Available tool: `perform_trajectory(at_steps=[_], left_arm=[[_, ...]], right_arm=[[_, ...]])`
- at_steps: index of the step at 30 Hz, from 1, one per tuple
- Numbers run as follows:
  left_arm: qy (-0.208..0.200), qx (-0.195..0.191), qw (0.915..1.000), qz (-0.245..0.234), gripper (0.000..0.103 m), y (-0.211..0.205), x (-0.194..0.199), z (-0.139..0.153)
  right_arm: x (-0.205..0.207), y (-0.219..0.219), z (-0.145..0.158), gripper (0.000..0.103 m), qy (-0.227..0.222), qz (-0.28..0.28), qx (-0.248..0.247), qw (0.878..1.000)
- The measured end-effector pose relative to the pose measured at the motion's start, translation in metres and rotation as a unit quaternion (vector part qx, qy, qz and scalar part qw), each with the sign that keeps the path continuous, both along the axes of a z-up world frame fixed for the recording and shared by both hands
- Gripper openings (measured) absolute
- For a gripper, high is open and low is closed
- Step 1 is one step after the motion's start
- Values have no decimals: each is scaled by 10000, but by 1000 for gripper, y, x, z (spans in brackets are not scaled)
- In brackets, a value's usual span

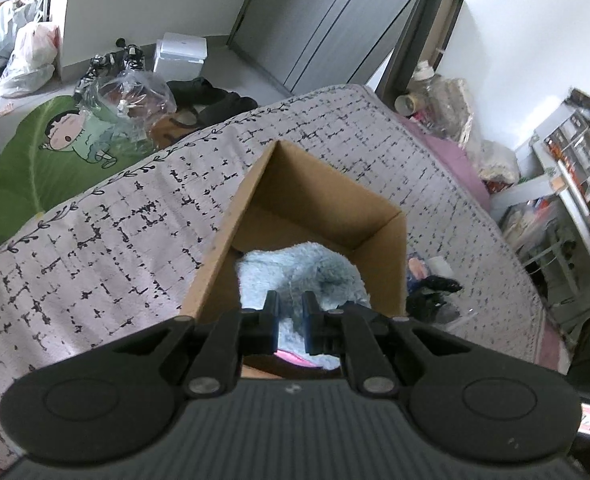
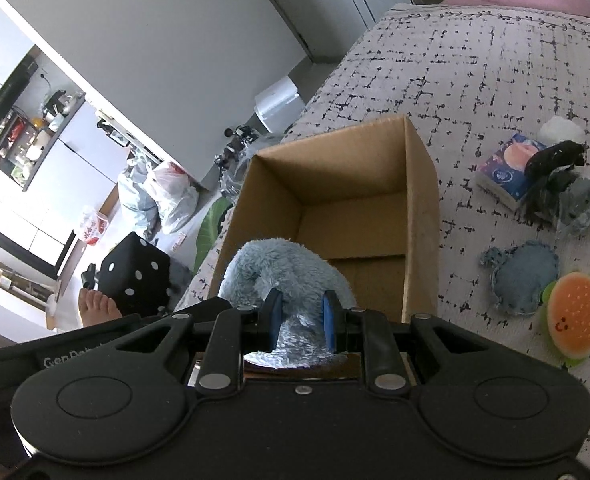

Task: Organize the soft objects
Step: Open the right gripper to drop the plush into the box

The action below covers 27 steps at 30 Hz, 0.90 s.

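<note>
Both grippers, left (image 1: 288,312) and right (image 2: 302,320), pinched the blue plush (image 2: 287,268); best lowered deep into the cardboard box (image 2: 419,216) before letting go.

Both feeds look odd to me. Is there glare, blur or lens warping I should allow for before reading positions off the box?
Left wrist view: strong fisheye bending of the bedspread edge; shelves at right overexposed; cardboard box sharp. Right wrist view: same warping, bright washed-out window area at left; blue plush in the right tongs sharp, glare beneath it.
</note>
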<state>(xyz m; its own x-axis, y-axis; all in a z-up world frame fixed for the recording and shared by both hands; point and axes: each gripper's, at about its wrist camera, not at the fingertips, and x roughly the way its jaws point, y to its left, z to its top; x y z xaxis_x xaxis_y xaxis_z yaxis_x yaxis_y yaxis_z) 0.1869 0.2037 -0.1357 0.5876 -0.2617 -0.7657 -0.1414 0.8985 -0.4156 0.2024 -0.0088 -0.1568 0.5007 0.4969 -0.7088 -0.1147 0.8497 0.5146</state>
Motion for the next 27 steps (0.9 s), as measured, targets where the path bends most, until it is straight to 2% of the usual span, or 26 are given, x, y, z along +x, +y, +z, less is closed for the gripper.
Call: perform_trajectory(at_steps=[4, 9, 12, 14, 16, 20, 21, 22, 23, 25, 27], left_arm=[[31, 127, 9999, 46, 11, -2, 0, 3], [24, 284, 9995, 129, 15, -5, -3, 16], [-17, 342, 9992, 181, 18, -9, -9, 24], [-17, 379, 9990, 255, 26, -12, -13, 31], [21, 407, 9987, 320, 44, -15, -17, 35], [-71, 503, 9978, 428, 71, -25, -28, 51], [-87, 495, 9979, 409, 81, -26, -30, 54], [-78, 475, 9981, 381, 87, -30, -31, 57], [-79, 456, 9982, 371, 88, -33, -33, 61], [-160, 533, 9978, 372, 88, -40, -39, 69], [-265, 660, 9969, 338, 89, -49, -44, 75]], right_arm=[[1, -4, -1, 30, 158, -40, 136, 9998], [-7, -14, 9, 42, 48, -103, 140, 9998], [-13, -23, 17, 44, -11, -120, 178, 9998], [-17, -29, 22, 47, -74, -134, 220, 9996], [-21, -37, 29, 52, -170, -155, 239, 9994], [-30, -54, 44, 61, -365, -274, 185, 9988], [-33, -59, 47, 62, -410, -304, 173, 9985], [-35, -65, 50, 64, -450, -323, 161, 9983], [-38, -70, 55, 67, -496, -347, 117, 9981], [-44, -80, 62, 83, -656, -443, -45, 9969], [-51, -91, 71, 87, -878, -494, -121, 9948]])
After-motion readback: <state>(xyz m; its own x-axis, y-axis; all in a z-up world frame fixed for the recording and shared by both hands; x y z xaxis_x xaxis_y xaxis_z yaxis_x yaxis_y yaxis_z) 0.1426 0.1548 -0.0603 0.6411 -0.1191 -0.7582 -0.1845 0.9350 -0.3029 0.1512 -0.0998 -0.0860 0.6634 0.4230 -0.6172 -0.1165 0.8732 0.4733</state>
